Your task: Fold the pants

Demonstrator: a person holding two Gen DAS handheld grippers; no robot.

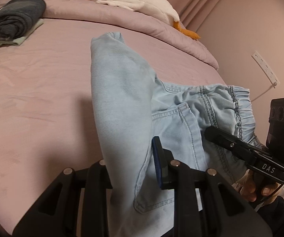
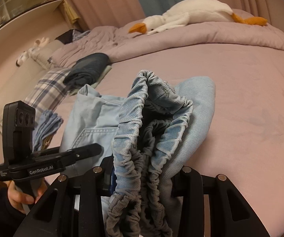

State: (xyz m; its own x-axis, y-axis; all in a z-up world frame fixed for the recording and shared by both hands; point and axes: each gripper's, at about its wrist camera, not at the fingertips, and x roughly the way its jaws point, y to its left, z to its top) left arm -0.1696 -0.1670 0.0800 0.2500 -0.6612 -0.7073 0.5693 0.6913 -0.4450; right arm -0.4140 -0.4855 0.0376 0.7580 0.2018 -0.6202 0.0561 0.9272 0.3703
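The fold looked barely under way. The light-blue pants (image 1: pixel 122 98) hung off the bed (image 1: pixel 33 98) between two claws, bunched and draped rather than laid flat, so I judged that smoothing, doubling the legs and the final folds were all left to do.

The left claw (image 1: pixel 134 169) was nearly closed on a fold of the pants just in front of it: the cloth ran between its fingers, one blue pad (image 1: pixel 156 158) pressed against the denim, and the leg rose ahead of that claw toward the far hem. The right claw (image 2: pixel 142 177) was closed to a moderate gap on the gathered elastic waistband (image 2: pixel 153 118), which filled the space between its fingers and spilled below them. In the left wrist view the right claw (image 1: pixel 211 133) lay to the right of the left one, against the waistband; how much cloth its tips pinched there was hard to tell, as the denim hid them.

Counted: one pair of pants in hand; two claws, each in a hand (image 2: pixel 21 197); one white plush goose (image 2: pixel 191 13) on the quilt far ahead of both claws; one dark folded garment (image 2: pixel 88 69) ahead and to the left of the right claw, perhaps resting on a paler one; one plaid cloth (image 2: pixel 47 90) beside that.
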